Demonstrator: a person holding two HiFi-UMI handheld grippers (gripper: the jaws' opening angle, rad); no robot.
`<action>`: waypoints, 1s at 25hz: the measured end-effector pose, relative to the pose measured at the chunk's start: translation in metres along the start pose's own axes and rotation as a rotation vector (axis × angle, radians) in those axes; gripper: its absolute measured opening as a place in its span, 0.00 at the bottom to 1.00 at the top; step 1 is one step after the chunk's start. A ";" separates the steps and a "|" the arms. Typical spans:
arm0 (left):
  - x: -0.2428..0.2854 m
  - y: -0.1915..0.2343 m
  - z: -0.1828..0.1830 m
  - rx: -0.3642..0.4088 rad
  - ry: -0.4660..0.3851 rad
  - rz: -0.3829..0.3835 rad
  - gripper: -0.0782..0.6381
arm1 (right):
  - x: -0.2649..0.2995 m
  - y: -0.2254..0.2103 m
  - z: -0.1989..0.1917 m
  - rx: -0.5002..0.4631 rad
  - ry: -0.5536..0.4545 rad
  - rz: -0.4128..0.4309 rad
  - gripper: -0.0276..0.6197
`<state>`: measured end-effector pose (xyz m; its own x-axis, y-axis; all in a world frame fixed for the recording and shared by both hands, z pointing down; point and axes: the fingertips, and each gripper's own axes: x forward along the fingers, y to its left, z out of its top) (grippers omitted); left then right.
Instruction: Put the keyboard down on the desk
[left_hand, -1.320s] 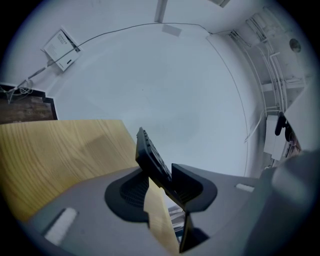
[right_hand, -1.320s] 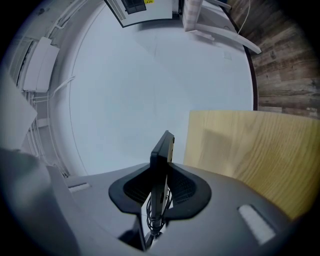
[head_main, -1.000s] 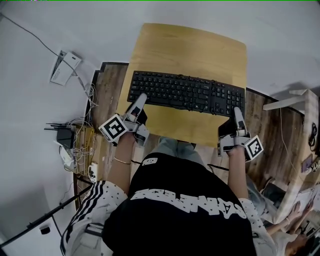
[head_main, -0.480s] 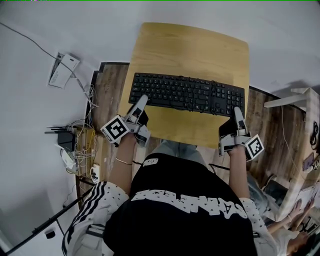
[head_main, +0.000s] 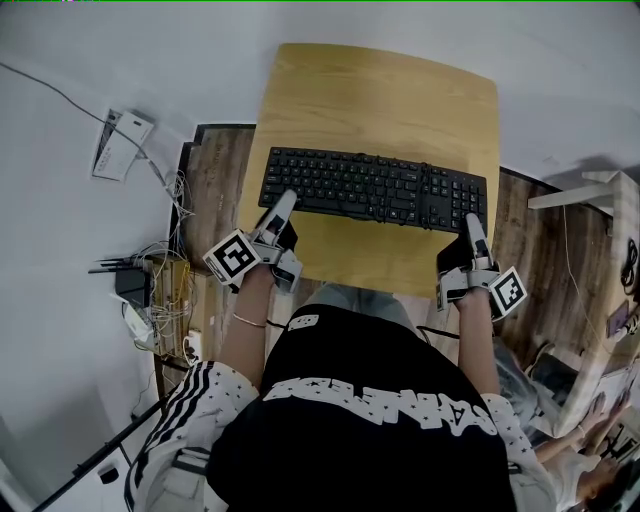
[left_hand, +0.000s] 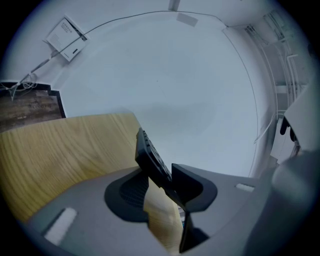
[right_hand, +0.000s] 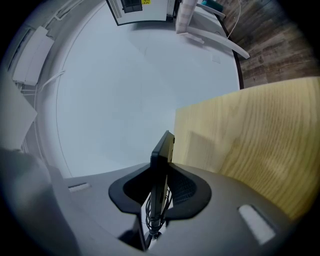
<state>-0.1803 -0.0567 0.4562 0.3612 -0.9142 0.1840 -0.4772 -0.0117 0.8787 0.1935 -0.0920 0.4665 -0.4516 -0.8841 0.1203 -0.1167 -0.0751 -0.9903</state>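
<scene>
Black and full-width, the keyboard (head_main: 375, 188) lies lengthwise across the middle of the light wooden desk (head_main: 380, 90), keys up, its long sides running left to right. From the head view we cannot tell whether it rests on the wood or hangs just over it. We hold it by its two short ends. The left gripper (head_main: 283, 203) has its jaws pinching the left end. The right gripper (head_main: 471, 226) has its jaws clamped on the right end, where a thin dark cable (right_hand: 152, 212) bunches between them. Both grippers reach in from the desk's near edge. Left of the desk, by the dark plank floor (head_main: 215, 175), sits a tangle of wires (head_main: 160, 285). Farther left, a white box (head_main: 122, 143) lies on a pale surface.
</scene>
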 end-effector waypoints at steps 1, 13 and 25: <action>0.001 0.002 -0.001 -0.001 0.003 0.004 0.30 | 0.000 -0.002 0.000 -0.001 0.000 -0.004 0.18; 0.010 0.014 -0.003 -0.021 0.027 0.028 0.30 | 0.004 -0.018 0.000 0.030 -0.011 -0.048 0.18; 0.016 0.024 -0.009 -0.034 0.052 0.049 0.30 | 0.003 -0.029 0.001 0.038 -0.018 -0.088 0.18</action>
<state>-0.1788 -0.0675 0.4843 0.3797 -0.8909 0.2492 -0.4682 0.0473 0.8824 0.1963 -0.0926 0.4958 -0.4250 -0.8815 0.2060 -0.1211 -0.1702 -0.9779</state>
